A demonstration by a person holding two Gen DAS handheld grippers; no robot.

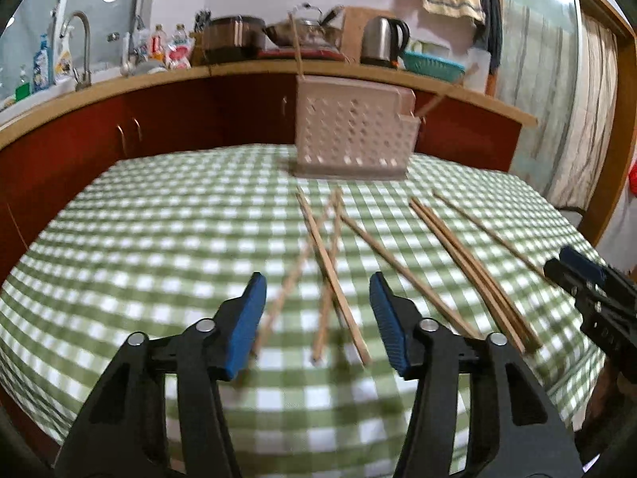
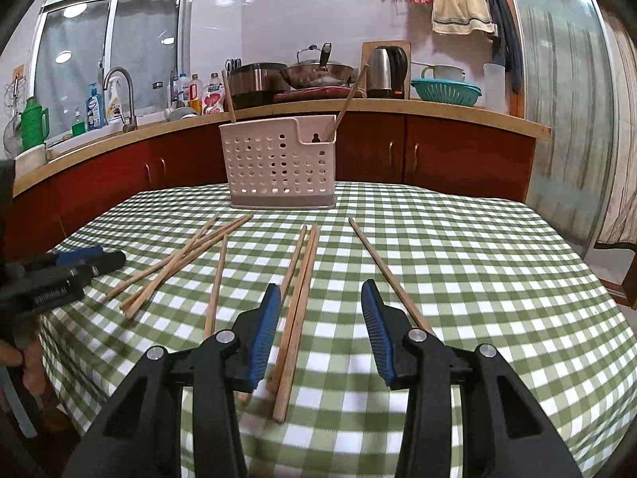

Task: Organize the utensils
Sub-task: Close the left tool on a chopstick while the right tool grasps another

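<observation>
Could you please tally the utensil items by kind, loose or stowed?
Chopsticks lying loose: 7
Chopsticks standing in the holder: 2
White perforated holder: 1
Total: 10

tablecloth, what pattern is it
Green and white check; the tablecloth shows sharpest in the right wrist view.

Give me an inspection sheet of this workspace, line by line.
Surface: table under a green checked cloth.
Job's things: white holder at the far edge, two chopsticks standing in it; seven chopsticks loose on the cloth.
Clutter: nothing seen on the table.
Grippers: left gripper open, empty, above crossed sticks; right gripper open, empty, above a pair.
Cables: nothing seen.
Surroundings: counter with kettle, wok, sink tap, bottles; towel on the wall.
</observation>
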